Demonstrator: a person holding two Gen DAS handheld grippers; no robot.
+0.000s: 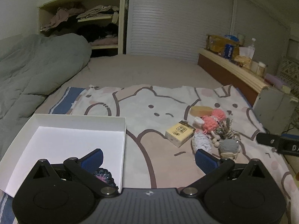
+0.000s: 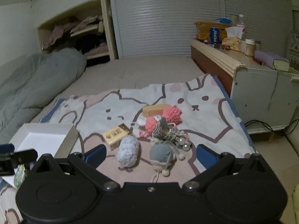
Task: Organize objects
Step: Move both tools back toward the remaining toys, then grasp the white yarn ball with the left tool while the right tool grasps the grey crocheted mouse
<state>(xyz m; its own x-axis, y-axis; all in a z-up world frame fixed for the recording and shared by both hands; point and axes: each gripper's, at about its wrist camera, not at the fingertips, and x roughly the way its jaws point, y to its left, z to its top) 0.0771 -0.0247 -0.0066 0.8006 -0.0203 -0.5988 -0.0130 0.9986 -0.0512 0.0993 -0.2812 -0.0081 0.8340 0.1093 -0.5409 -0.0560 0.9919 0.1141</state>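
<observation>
1. Bedding fills both views: a cartoon-cat printed blanket (image 1: 149, 112) is spread over a bed, with a grey-green quilt (image 1: 37, 65) bunched at the upper left and slatted grey doors behind.
2. At the lower left of the left wrist view sits a shallow white cardboard box (image 1: 74, 119), open at the top. A dark crocheted piece with pink and blue (image 1: 104, 177) lies in its near right corner, partly hidden behind the left gripper (image 1: 149, 158).
3. That gripper's blue-padded jaws stand wide apart and hold nothing; one pad hangs over the box, the other over the blanket.
4. Right of centre in the same view lies a cluster on the blanket: a yellow printed carton (image 1: 179, 133), an orange-yellow block (image 1: 200, 111), pink yarn pompoms (image 1: 213, 119), a pale blue yarn ball (image 1: 201, 142), a grey crocheted doll (image 1: 229, 146) and a tangle of braided cord with beads (image 1: 224, 128).
5. In the right wrist view the right gripper (image 2: 151, 155) is also spread wide and empty, with the pale blue yarn ball (image 2: 129, 153) and the grey crocheted doll (image 2: 162, 154) lying low in the frame between its pads, untouched.
6. The white box (image 2: 44, 128) appears at the left of that view, well apart from the cluster.
</observation>
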